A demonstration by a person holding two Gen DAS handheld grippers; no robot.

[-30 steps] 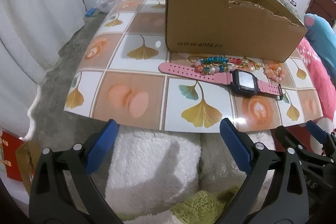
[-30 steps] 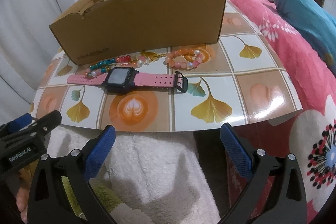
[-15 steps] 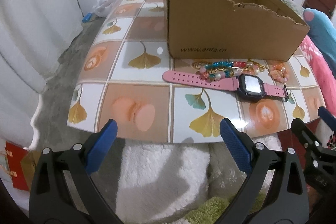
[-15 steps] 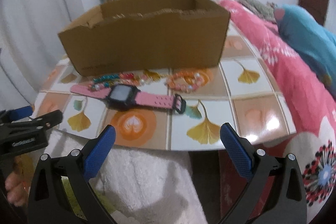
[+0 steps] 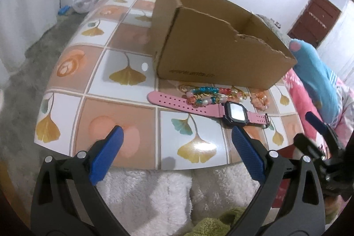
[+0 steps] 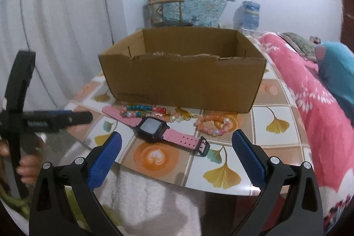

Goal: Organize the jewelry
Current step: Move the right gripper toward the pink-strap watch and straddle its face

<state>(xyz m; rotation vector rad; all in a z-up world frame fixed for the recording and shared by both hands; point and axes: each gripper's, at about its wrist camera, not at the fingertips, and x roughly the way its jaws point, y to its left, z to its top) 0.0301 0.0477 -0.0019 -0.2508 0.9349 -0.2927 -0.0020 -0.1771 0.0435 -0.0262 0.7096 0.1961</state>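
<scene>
A pink-strapped watch (image 5: 235, 113) (image 6: 152, 128) lies on the tiled table in front of an open cardboard box (image 5: 219, 59) (image 6: 183, 85). Behind it lie a teal, red and pearl bead bracelet (image 5: 204, 95) (image 6: 141, 111), a gold piece (image 6: 183, 113) and an orange bead bracelet (image 5: 260, 100) (image 6: 213, 125). My left gripper (image 5: 177, 147) is open and empty above the table's near edge, left of the watch. My right gripper (image 6: 177, 154) is open and empty just short of the watch. The box's inside floor is hidden.
The table (image 5: 124, 107) ends just beyond my fingers, over white fluffy fabric (image 5: 154, 196). A pink floral bedcover (image 6: 309, 107) and a blue cushion (image 6: 338, 68) lie right. A chair (image 6: 166, 12) and a water jug (image 6: 250, 14) stand behind the box. The left gripper's body (image 6: 33, 123) shows at left.
Both grippers have risen and moved forward to the table's near edge. The jewelry and the box have not moved. Both grippers stay open.
</scene>
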